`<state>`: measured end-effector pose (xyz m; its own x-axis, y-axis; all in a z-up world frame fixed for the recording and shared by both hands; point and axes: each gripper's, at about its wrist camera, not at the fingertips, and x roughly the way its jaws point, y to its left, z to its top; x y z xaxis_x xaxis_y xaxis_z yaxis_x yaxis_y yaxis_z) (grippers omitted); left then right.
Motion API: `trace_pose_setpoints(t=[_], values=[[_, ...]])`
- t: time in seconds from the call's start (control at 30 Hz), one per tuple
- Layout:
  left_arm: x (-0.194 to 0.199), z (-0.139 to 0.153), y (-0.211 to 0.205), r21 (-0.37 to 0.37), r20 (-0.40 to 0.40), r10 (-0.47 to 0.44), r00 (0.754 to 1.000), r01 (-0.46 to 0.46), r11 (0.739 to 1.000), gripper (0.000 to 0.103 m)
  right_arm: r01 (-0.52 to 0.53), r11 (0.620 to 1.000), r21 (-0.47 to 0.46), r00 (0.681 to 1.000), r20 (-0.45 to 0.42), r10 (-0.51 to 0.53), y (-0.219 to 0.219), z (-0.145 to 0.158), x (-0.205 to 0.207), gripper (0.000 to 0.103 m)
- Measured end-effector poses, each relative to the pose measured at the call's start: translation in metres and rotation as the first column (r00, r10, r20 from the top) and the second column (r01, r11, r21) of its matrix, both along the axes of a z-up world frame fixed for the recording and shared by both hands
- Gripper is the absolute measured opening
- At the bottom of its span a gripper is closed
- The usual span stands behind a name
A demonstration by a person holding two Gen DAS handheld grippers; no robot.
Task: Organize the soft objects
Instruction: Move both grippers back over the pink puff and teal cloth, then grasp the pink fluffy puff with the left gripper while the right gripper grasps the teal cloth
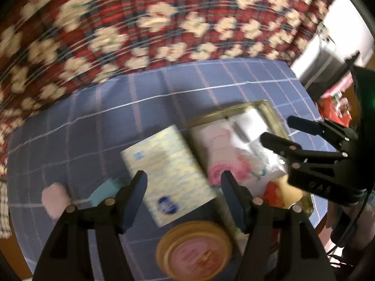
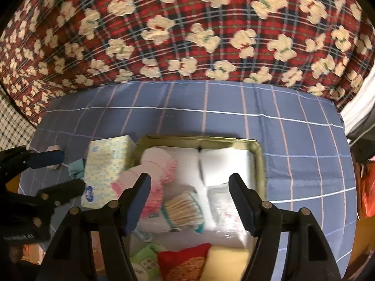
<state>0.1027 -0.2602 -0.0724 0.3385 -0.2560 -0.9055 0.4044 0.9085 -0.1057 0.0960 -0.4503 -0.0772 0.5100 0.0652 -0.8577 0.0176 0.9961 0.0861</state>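
A gold-rimmed tray (image 2: 259,149) on the blue checked table holds white pads (image 2: 222,164), pink frilled pieces (image 2: 157,164), a bundle of cotton swabs (image 2: 182,208), a clear packet (image 2: 225,213) and a red pouch (image 2: 185,262). A yellow tissue pack (image 1: 168,173) lies left of the tray (image 1: 269,114). My left gripper (image 1: 184,199) is open above the tissue pack. My right gripper (image 2: 189,199) is open above the tray. A pink puff (image 1: 55,199) and a teal item (image 1: 103,190) lie at the far left.
A round tan tin with a pink label (image 1: 194,250) sits at the near table edge. A red plaid bear-print cover (image 2: 187,28) lies behind the table. A green packet (image 2: 145,260) lies near the tray's front. Red bags (image 1: 335,110) sit to the right.
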Motion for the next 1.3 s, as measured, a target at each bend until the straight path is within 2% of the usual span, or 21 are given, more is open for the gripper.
trace_pose_setpoints(t=[0.23,0.4,0.6,0.77,0.87,0.93,1.13,1.3], values=[[-0.008,-0.015,0.078,0.029,-0.034,0.18,0.983,-0.179,0.983,0.066,-0.097,0.995,0.009,0.995,0.018,0.097,0.045,0.004,0.008,0.071],[-0.014,-0.031,0.134,0.061,-0.063,0.299,0.952,-0.295,0.954,0.066,-0.199,0.98,0.02,0.98,0.009,0.199,0.091,0.001,0.019,0.071],[-0.008,-0.045,0.182,0.084,-0.082,0.385,0.919,-0.378,0.922,0.066,-0.329,0.944,0.025,0.944,-0.006,0.329,0.151,-0.004,0.031,0.071],[0.005,-0.059,0.211,0.101,-0.096,0.424,0.9,-0.415,0.904,0.068,-0.44,0.897,0.037,0.897,-0.037,0.441,0.202,-0.013,0.04,0.071],[0.016,-0.067,0.224,0.089,-0.107,0.432,0.896,-0.424,0.901,0.068,-0.496,0.868,0.028,0.865,-0.07,0.497,0.229,-0.023,0.045,0.079],[0.022,-0.071,0.229,0.081,-0.112,0.432,0.895,-0.425,0.901,0.068,-0.522,0.853,0.014,0.848,-0.095,0.521,0.245,-0.033,0.049,0.08],[0.04,-0.085,0.236,0.062,-0.134,0.434,0.891,-0.429,0.901,0.072,-0.551,0.834,-0.003,0.823,-0.165,0.544,0.269,-0.058,0.059,0.08],[0.055,-0.097,0.233,0.06,-0.163,0.416,0.894,-0.412,0.909,0.072,-0.553,0.833,-0.023,0.819,-0.2,0.538,0.277,-0.071,0.066,0.08]])
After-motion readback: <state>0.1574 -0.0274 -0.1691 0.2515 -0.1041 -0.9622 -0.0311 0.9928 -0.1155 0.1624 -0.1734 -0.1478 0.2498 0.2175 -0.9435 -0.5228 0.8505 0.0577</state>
